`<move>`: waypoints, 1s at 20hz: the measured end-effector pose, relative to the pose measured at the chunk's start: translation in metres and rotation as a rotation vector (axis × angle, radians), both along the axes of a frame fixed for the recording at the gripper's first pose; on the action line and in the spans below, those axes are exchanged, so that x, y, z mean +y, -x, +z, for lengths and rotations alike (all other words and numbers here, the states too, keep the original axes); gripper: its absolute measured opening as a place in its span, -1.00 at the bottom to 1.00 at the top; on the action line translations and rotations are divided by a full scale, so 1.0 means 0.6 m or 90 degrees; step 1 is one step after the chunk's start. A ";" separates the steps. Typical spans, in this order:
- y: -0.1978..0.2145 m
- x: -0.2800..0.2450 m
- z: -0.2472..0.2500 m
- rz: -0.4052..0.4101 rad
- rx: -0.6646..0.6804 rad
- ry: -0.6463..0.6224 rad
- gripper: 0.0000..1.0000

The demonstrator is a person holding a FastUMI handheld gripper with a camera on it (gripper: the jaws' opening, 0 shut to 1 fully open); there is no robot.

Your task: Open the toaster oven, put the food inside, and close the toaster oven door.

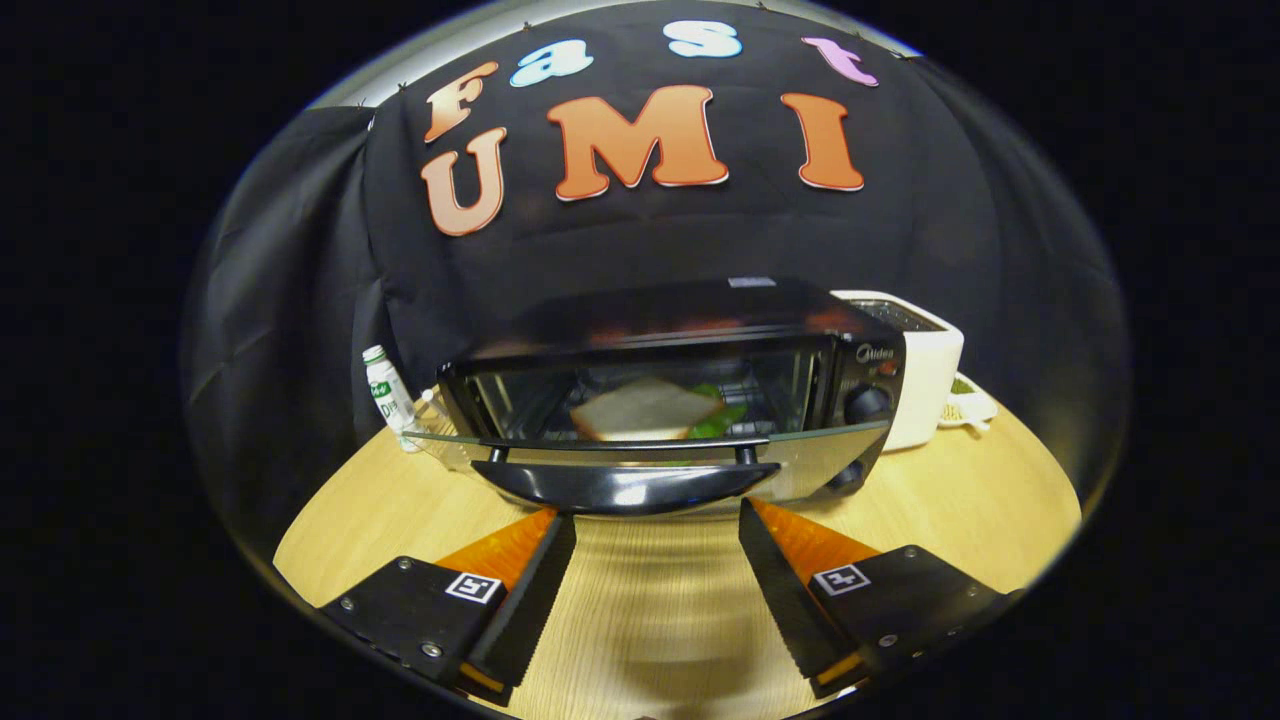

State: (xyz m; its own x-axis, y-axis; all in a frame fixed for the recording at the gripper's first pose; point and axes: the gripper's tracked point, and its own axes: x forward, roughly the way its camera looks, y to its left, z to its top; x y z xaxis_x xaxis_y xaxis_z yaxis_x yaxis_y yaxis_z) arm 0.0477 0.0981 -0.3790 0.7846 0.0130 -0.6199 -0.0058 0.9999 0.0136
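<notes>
You're hovering the gripper [655,520] wide open and empty by the door handle [625,485], probably closing it since the sandwich [645,410] looks inside.

The toaster oven [680,380] stands on the desk [960,500], its door [640,450] lowered toward the spread tongs [655,515]. A sandwich [645,410] lies inside. A bottle [388,395] stands to its left, a toaster [925,360] to its right.

Claw [655,510] level, fingers [535,580] spread wide apart, gripping nothing.
</notes>
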 end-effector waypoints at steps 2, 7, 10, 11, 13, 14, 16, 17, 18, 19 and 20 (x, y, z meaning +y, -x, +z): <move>-0.020 -0.003 0.040 -0.008 -0.046 -0.006 0.95; -0.034 -0.023 0.151 -0.022 -0.162 -0.009 0.94; -0.020 -0.035 0.238 -0.020 -0.238 -0.006 0.94; -0.015 -0.038 0.267 -0.016 -0.265 -0.002 0.94; 0.001 -0.045 0.325 -0.009 -0.315 0.017 0.94; 0.009 -0.047 0.348 -0.007 -0.333 0.025 0.94; 0.026 -0.048 0.390 -0.005 -0.368 0.028 0.95; 0.027 -0.043 0.408 -0.005 -0.382 0.025 0.95; 0.034 -0.044 0.427 -0.004 -0.394 0.022 0.95; 0.040 -0.046 0.440 0.000 -0.401 0.023 0.96; 0.046 -0.048 0.453 0.004 -0.408 0.029 0.96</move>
State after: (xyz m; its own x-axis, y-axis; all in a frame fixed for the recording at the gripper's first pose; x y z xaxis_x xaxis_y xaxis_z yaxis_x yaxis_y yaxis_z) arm 0.0199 0.0691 -0.1071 0.9996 0.0033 -0.0284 -0.0043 0.9993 -0.0362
